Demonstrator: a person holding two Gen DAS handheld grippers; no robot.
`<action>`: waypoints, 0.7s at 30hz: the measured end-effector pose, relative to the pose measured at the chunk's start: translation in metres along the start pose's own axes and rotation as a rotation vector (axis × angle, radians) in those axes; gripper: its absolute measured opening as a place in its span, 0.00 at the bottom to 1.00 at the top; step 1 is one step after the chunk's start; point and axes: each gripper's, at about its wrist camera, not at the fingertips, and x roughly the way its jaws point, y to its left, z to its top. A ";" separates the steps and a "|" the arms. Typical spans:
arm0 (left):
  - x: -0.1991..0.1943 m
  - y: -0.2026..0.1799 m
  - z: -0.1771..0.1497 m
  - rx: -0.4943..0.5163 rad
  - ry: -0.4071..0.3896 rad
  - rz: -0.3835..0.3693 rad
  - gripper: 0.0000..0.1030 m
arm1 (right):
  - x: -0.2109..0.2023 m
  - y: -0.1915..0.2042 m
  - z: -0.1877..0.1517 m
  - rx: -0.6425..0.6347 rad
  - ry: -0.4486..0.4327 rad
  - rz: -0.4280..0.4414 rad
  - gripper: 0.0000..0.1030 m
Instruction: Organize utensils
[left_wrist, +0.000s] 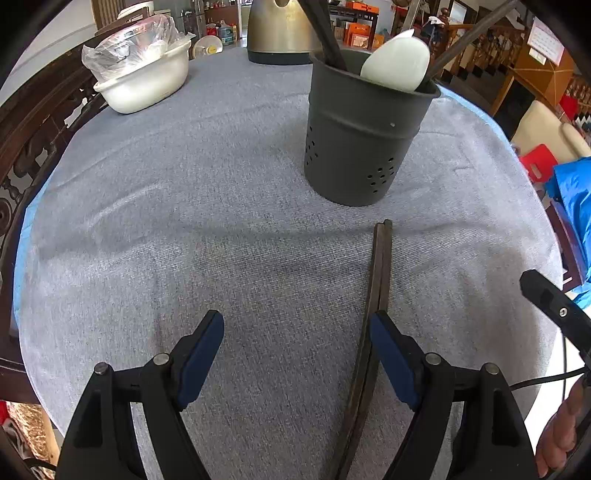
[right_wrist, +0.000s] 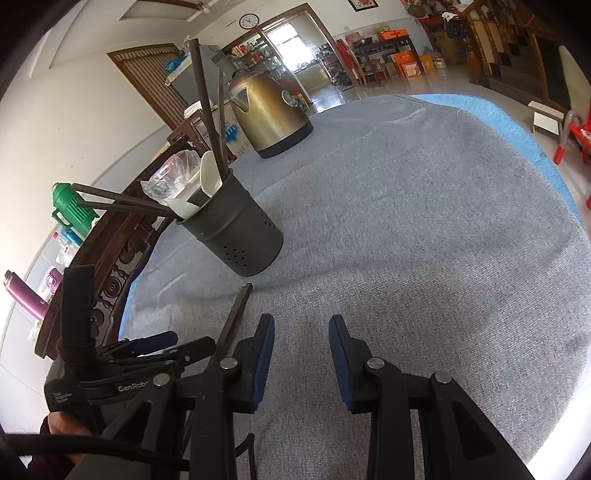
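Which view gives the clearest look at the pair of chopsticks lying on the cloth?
The left wrist view: the chopsticks run lengthwise up the frame, side by side on the cloth, just inside one finger of the open left gripper. In the right wrist view only their far end shows; the rest is hidden behind gripper parts.

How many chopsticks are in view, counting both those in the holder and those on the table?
6. Four stand in the dark utensil holder: two upright, two leaning out sideways. Two lie as a pair on the grey cloth beside the left gripper. Others may be hidden inside the holder.
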 end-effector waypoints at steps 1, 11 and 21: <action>0.001 0.000 0.001 0.001 -0.001 0.002 0.79 | 0.000 0.000 0.000 0.000 0.000 0.001 0.32; 0.001 -0.009 -0.001 0.020 -0.003 0.012 0.79 | 0.000 -0.004 0.000 0.017 0.001 0.006 0.32; 0.010 -0.017 -0.008 0.014 0.022 0.034 0.70 | 0.000 -0.005 -0.001 0.021 0.007 0.013 0.32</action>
